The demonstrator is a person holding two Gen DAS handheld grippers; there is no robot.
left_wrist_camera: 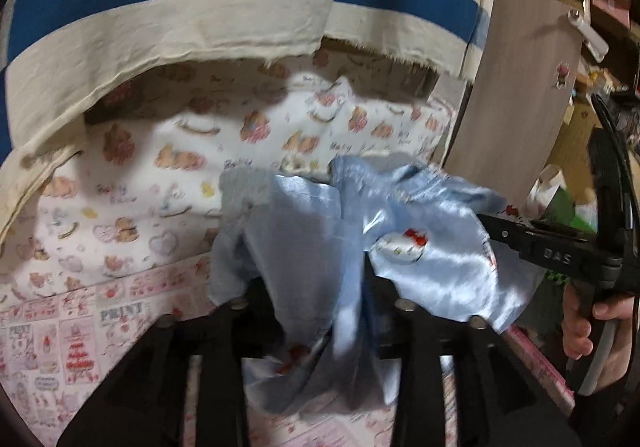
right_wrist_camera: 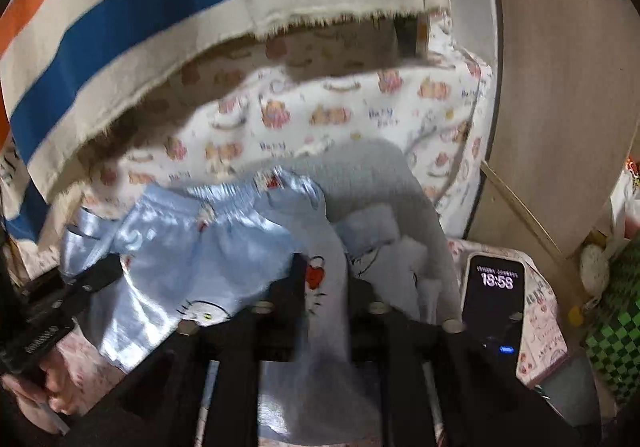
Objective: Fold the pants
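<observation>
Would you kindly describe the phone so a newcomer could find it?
Start at the wooden panel on the right. At its foot, beside the light-blue satin pants, lies the phone: the only dark, glossy slab, its lit screen showing a clock.

A bed with pink printed sheet bears crumpled blue pants, a phone.

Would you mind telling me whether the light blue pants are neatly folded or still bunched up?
Bunched up: the light blue pants lie in crumpled, uneven heaps on the patterned sheet, with the waistband wrinkled.
</observation>
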